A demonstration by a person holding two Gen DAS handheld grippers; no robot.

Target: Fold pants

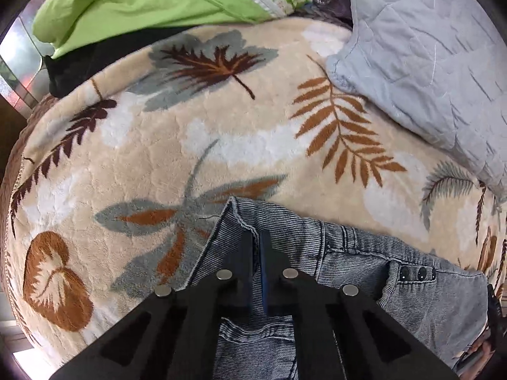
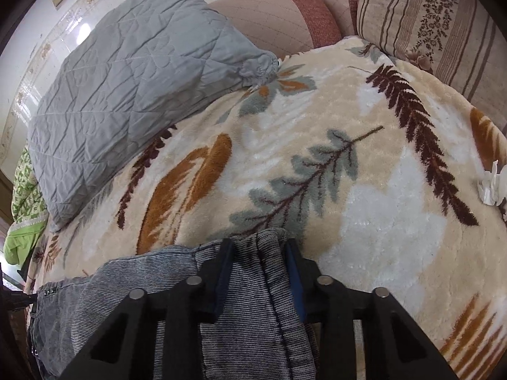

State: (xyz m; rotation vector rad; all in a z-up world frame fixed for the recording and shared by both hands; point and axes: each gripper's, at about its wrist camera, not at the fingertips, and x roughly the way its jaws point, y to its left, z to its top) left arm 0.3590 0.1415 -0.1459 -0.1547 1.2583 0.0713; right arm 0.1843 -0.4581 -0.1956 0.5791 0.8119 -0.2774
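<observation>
Your pants (image 1: pixel 364 272), grey-washed jeans, lie on the bed's leaf-patterned blanket (image 1: pixel 221 145), filling the lower centre and lower right of the left wrist view and the lower left and centre of the right wrist view.

Left gripper (image 1: pixel 257 237): jaws fully closed over the hemmed denim edge at lower centre; a thin pinch of cloth is judged to be caught, though the bite itself is hard to see.

Right gripper (image 2: pixel 258 247): jaws clamped on a thick bunched fold of the denim, which fills the gap between them.

Governing relation: the garment's long axis runs across the frame from one grip to the other, and each hand sits on its own end, neither nearer the middle. The far blanket ahead of both jaws lies bare up to the grey quilted pillow (image 2: pixel 126 95).
</observation>
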